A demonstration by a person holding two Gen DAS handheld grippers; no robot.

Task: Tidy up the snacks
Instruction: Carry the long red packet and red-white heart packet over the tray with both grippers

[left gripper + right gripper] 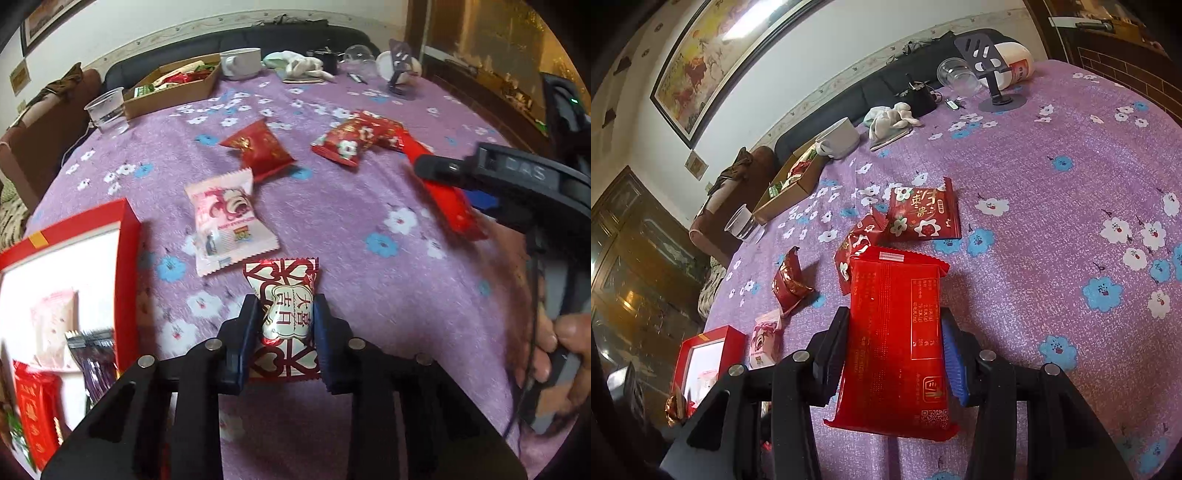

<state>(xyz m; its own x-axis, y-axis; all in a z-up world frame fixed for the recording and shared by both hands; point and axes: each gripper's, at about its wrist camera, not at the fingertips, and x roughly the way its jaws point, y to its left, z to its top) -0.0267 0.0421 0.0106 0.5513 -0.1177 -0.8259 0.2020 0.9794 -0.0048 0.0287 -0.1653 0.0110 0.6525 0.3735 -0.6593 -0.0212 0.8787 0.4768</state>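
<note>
The task is standing partly done. The red box point(127, 236), at the lower left of the left wrist view, is already holding several packets: a pale pink one, a dark purple one and a red one.

The left gripper point(286, 325), low in the centre of that frame, is pinching a red-and-white candy packet point(284, 314) by its sides, both pads pressing on the wrapper. The right gripper point(895, 350) is clamping a long red packet point(897, 332) between its pads, low in the centre of its own view.

Left loose on the purple flowered tablecloth point(369, 280) are lying a pink bear packet point(225, 218) just right of the box, a small red packet point(258, 147) above it, and red flowered packets point(354, 138) at the upper right. By judgement, both held packets and these loose ones are still awaiting placement.
</note>
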